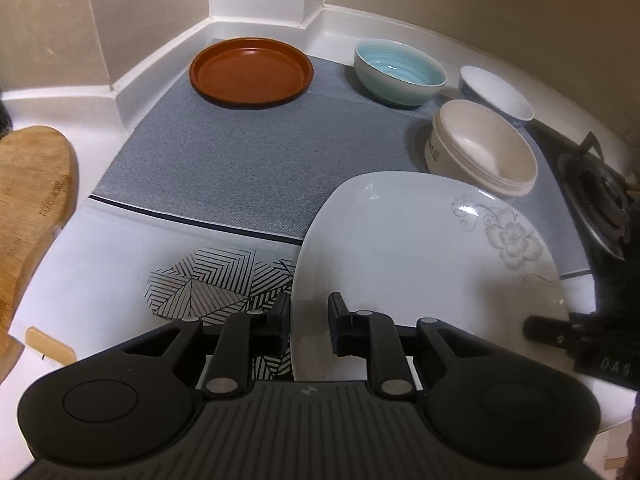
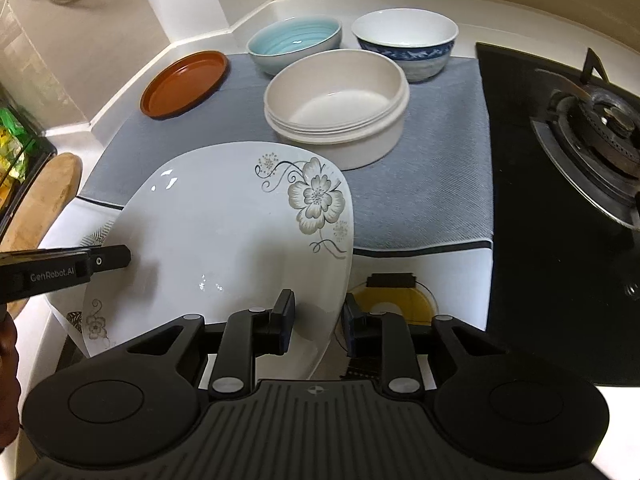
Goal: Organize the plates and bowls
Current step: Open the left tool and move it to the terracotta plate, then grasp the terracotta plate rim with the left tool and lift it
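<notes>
Both tongs, left (image 1: pixel 309 322) and right (image 2: pixel 319 322), are straddling opposite rims of the white floral plate (image 2: pixel 224 232), apparently gripping it, tilted above the bench (image 2: pixel 452 268). Glazed, rigid, slippery, breakable: rim holds are suiting it. Bowls are waiting beyond.

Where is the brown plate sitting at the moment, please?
The brown plate lies at the grey mat's far-left corner, left of the light-blue bowl.

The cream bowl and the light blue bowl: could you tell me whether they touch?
Apart. The left wrist view shows grey mat between the cream bowl and the light blue bowl.
</notes>
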A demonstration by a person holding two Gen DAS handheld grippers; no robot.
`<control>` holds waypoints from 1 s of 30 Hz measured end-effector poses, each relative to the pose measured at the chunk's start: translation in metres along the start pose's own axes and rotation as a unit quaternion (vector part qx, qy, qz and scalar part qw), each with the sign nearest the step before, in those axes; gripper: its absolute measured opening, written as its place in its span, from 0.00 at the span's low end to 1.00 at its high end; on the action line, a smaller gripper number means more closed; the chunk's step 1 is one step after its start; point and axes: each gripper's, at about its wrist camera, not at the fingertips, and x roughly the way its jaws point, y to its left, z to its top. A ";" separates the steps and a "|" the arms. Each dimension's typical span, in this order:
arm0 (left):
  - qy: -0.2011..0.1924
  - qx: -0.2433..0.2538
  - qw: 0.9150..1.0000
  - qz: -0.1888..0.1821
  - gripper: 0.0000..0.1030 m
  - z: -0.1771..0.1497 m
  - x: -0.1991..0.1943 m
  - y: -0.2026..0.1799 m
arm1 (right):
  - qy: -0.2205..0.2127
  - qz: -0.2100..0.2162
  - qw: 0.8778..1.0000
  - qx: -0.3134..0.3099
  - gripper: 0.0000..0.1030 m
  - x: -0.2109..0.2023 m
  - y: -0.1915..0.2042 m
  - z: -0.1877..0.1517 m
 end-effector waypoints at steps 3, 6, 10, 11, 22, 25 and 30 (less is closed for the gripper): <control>-0.012 -0.011 1.000 -0.022 0.22 0.012 -0.003 0.009 | 0.000 -0.005 1.000 -0.006 0.32 0.000 0.002 0.000; -0.038 -0.022 0.998 -0.037 0.22 0.032 -0.009 0.022 | -0.009 -0.025 1.000 0.011 0.31 -0.005 0.000 0.000; -0.077 -0.046 0.995 -0.037 0.26 0.065 -0.002 0.048 | -0.050 -0.048 0.997 0.024 0.31 -0.021 0.001 0.004; -0.080 -0.057 0.995 -0.036 0.26 0.074 0.005 0.056 | -0.062 -0.054 0.996 0.025 0.31 -0.026 0.002 0.005; -0.085 -0.152 0.985 -0.011 0.31 0.152 0.094 0.122 | -0.134 -0.125 0.981 0.068 0.31 -0.059 0.024 0.010; -0.071 -0.154 0.985 -0.005 0.31 0.162 0.113 0.126 | -0.137 -0.134 0.979 0.071 0.31 -0.063 0.036 0.011; -0.059 -0.126 0.990 -0.017 0.16 0.162 0.120 0.129 | -0.140 -0.130 0.980 0.054 0.31 -0.061 0.061 0.022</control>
